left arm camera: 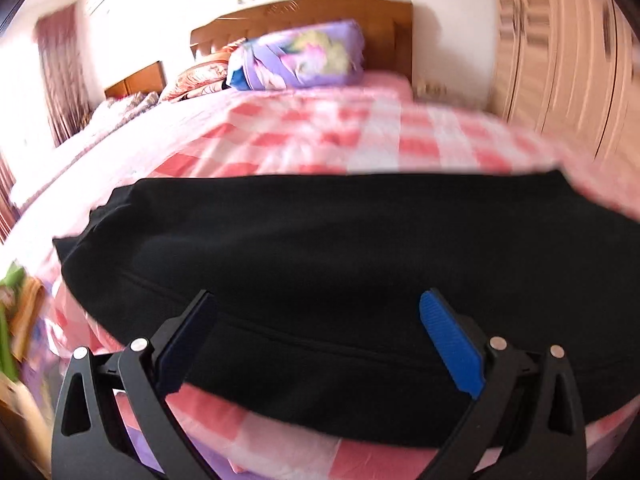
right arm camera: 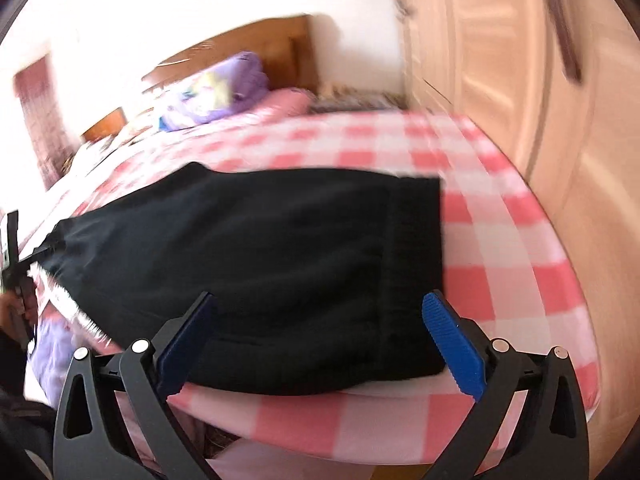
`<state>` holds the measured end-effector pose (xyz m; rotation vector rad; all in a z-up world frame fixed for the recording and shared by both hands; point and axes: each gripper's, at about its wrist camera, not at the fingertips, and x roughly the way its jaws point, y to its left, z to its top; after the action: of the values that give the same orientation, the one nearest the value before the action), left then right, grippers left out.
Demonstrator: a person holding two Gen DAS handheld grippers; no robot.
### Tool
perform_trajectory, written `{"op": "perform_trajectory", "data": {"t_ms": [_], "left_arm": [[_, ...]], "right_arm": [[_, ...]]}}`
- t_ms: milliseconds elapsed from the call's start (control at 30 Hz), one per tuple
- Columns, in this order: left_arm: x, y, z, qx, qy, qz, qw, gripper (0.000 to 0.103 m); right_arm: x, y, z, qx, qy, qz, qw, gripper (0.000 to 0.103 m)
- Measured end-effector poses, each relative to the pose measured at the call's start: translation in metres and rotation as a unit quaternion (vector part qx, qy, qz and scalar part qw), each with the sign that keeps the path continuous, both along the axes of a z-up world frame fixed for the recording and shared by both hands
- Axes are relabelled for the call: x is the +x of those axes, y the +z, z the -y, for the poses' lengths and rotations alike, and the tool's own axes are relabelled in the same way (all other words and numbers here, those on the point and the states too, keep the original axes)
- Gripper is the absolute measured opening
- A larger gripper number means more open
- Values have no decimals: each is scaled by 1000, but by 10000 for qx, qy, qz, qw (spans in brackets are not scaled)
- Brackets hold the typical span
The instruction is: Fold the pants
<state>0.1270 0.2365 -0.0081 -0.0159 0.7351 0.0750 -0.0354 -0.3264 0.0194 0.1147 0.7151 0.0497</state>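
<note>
Bed [left arm camera: 360, 136] carried a pink-and-white checked sheet, with a wooden headboard [left arm camera: 304, 16] at the far end against a white wall. A purple floral bundle of bedding [left arm camera: 300, 56] sat just in front of the headboard, and an orange patterned pillow [left arm camera: 200, 80] lay beside it on its left. A pale wood wardrobe [left arm camera: 560, 48] stood close along the bed's right side; dark red curtains [left arm camera: 60, 72] hung far left. The black pants [left arm camera: 320, 248] lay flat across the near end of the bed, folded into a wide band and reaching close to the near edge. The left gripper [left arm camera: 316, 344] was spread wide with nothing between its blue pads, hovering over the pants' near edge; contact could not be told. The right gripper [right arm camera: 318, 344] was equally wide apart and empty, over the pants' right portion. Only the left view showed a wooden nightstand [left arm camera: 136, 80] clearly, plus green and orange clutter [left arm camera: 20, 312] at far left, too blurred to identify. Only the right view showed the pants' right end [right arm camera: 416, 264], squared off with bare sheet beyond, and part of the other gripper with a hand [right arm camera: 12, 304] at its left edge. Both frames were motion-blurred.
</note>
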Motion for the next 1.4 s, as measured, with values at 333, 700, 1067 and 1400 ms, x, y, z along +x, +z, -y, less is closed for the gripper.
{"op": "perform_trajectory", "data": {"t_ms": [333, 700, 1067, 1400], "left_arm": [[-62, -18, -210, -3564, 1446, 504, 9217, 95], [0, -40, -288, -4045, 1782, 581, 8951, 84], [40, -49, -305, -3637, 1738, 535, 9136, 19], [12, 80, -162, -1718, 293, 1642, 9709, 14]], "right_arm": [[35, -6, -74, 63, 649, -132, 9978, 99], [54, 10, -184, -618, 1724, -161, 9830, 99], [68, 7, -204, -241, 1923, -298, 9806, 99], [124, 36, -258, 696, 2064, 116, 9759, 99]]}}
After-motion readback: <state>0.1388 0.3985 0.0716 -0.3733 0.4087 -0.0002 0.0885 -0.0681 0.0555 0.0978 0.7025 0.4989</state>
